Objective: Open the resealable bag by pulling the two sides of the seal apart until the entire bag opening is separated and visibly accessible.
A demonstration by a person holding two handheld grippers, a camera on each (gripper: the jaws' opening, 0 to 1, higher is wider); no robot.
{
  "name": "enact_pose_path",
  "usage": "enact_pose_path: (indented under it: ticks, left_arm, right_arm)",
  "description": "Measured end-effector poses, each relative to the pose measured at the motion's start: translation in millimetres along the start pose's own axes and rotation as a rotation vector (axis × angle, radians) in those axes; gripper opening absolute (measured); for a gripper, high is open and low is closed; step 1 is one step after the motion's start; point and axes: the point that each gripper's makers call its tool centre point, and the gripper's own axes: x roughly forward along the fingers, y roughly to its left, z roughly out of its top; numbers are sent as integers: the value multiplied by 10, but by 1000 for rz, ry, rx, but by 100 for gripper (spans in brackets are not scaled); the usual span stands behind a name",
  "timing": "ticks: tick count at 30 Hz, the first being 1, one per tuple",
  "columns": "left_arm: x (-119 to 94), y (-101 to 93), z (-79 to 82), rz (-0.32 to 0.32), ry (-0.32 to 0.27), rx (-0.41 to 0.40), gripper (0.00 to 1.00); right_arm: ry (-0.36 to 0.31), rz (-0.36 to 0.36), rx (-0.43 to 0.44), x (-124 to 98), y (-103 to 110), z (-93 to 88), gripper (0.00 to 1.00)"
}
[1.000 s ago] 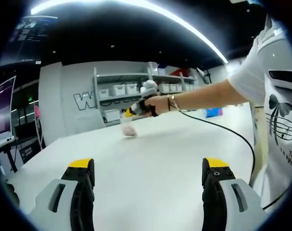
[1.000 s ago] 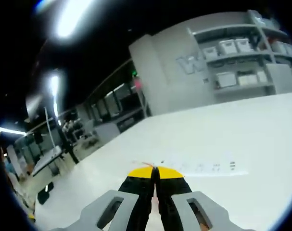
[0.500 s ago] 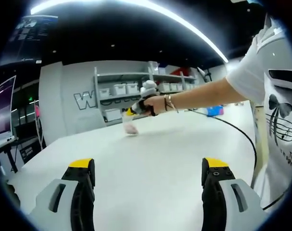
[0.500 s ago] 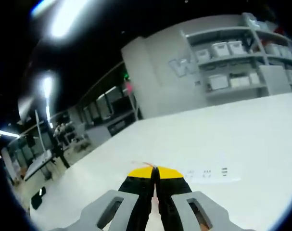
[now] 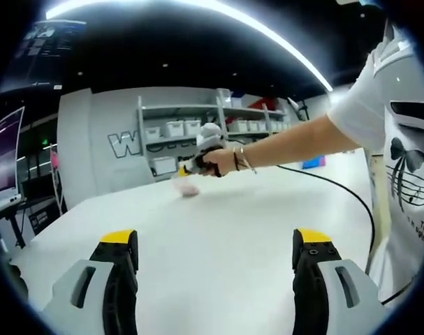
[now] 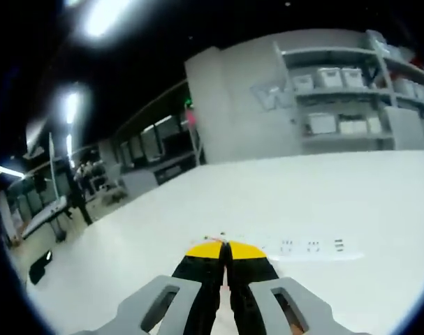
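**Bag pinched at far end of table, left jaws idle**

Shelving (image 5: 198, 132) of grey metal with pale storage bins fills the back wall at the centre of the left gripper view, beside large white lettering on a grey partition. A smooth, matt white table (image 5: 218, 237) spreads across the lower half, bare between the camera and the bag. From the right edge a person's arm (image 5: 295, 139) in a white printed T-shirt reaches toward the centre; a black cable (image 5: 337, 185) droops under it across the table.

The right hand-held gripper (image 5: 191, 167) sits at the end of that arm, clenched on the resealable bag (image 5: 186, 187), a small clear pouch with something pinkish inside, touching the table. In the right gripper view, its yellow-tipped black jaws press together on the bag's thin printed edge (image 6: 309, 248).

The left hand-held gripper (image 5: 215, 248) is released, jaws wide apart, well short of the bag.
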Motion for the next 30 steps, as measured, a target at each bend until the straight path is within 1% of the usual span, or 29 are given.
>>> enact_pose_path:
  ticks: [1, 6, 9, 12, 14, 21, 25, 27, 30]
  left_arm:
    - [-1, 1, -1, 0, 0, 0, 90]
    - [-5, 12, -21, -1, 3, -3, 90]
    - [-13, 33, -17, 4, -1, -4, 90]
    - [-19, 44, -11, 7, -5, -3, 90]
    - [-23, 51, -13, 9, -6, -4, 90]
    - [-37, 57, -18, 13, -8, -5, 90]
    - [-35, 54, -5, 14, -13, -3, 90]
    - [-31, 40, -4, 11, -14, -3, 90]
    - [-32, 22, 0, 9, -15, -1, 90]
  right_arm:
    - [7, 5, -8, 2, 6, -4, 0]
    - [31, 31, -72, 34, 150, -137, 0]
    - [39, 43, -78, 41, 202, -185, 0]
    - [49, 53, -69, 41, 243, -235, 4]
    - [56, 58, -73, 33, 260, -265, 5]
    - [54, 63, -69, -16, 256, -269, 8]
    - [58, 89, -48, -42, 313, -284, 10]
    - [70, 98, -62, -49, 365, -316, 12]
    - [77, 93, -98, -52, 388, -350, 13]
